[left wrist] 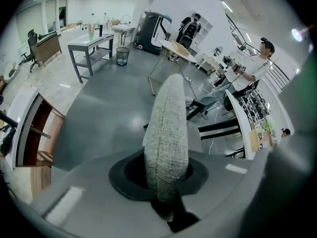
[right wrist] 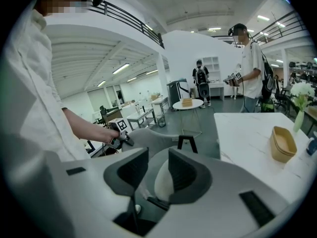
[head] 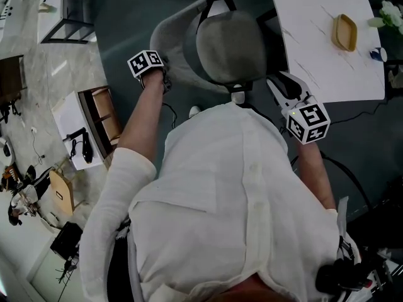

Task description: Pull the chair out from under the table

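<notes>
A grey fabric chair (head: 230, 46) with a curved back stands beside the white table (head: 321, 49), seen from above. My left gripper (head: 162, 75) is shut on the back's left rim; in the left gripper view the fabric rim (left wrist: 167, 128) rises from between the jaws of the left gripper (left wrist: 166, 182). My right gripper (head: 277, 83) is at the chair's right side near the table's edge. In the right gripper view the right gripper (right wrist: 157, 170) stands open with nothing between its pads, and the chair (right wrist: 148, 139) lies just beyond.
A wooden bowl (head: 344, 32) and a plant (head: 390, 14) sit on the table. A low white cabinet (head: 82, 128) stands to the left and a black metal frame (head: 63, 11) at the upper left. People (right wrist: 250, 68) stand in the distance by a round table (right wrist: 187, 103).
</notes>
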Demonstrator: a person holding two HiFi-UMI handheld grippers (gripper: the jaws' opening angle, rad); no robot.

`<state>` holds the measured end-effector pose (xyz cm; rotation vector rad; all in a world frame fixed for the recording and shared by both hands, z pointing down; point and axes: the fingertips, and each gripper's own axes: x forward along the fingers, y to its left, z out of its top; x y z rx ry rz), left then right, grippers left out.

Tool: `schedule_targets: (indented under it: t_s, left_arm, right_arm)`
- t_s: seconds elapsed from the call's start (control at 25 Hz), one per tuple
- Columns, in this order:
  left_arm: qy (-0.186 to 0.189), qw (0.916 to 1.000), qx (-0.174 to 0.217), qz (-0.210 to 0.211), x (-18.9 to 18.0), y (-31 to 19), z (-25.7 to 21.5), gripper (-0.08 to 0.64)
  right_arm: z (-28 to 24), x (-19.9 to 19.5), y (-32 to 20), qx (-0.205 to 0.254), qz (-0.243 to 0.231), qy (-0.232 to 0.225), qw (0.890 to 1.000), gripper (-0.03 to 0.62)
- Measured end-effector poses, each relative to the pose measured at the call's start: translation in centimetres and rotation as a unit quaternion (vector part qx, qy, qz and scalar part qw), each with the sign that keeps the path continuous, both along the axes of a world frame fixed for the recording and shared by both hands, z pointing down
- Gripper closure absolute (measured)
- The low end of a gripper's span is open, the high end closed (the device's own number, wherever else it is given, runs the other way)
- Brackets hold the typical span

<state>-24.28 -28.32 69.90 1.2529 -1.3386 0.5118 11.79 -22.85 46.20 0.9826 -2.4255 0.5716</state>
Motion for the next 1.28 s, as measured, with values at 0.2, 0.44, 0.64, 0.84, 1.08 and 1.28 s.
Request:
schedule_targets:
  t_s: [0.2,0.44,0.64,0.84,1.08,1.28]
  left_arm:
    - [0.0,1.0,0.0,-0.006,-1.8,1.2,0.0,0.495]
    - [0.0,0.9999,0.0,-0.011,-3.7,2.4,0.0,0.495]
    - [-0.003,0.9999,-0.001,-0.014,-5.8,3.3,-0.3,0.495]
    - [-0.005,0.9999,0.002,-0.016,-8.4,4.4,-0.5,0.495]
    - [-0.007,0.9998,0.001,-0.016,-10.4,5.2,-0.4,0.495]
    - [-0.009,0.9998,0.001,-0.02,-12.5,6.2,-0.6,0.495]
  right_arm:
    - [-0.1,-1.2,1.0,0.002,-0.001,0.002,1.0,0.476]
    - [-0.2,-2.5,2.6,0.001,-0.004,0.005,1.0,0.476]
    - [-0.4,-3.7,3.8,0.0,-0.006,0.008,1.0,0.476]
    - [-0.6,-5.5,5.2,0.0,-0.006,0.01,1.0,0.476]
    - [-0.7,-6.3,5.8,0.002,0.0,0.012,1.0,0.476]
    - [-0.7,-7.4,6.7,0.003,0.004,0.013,1.0,0.476]
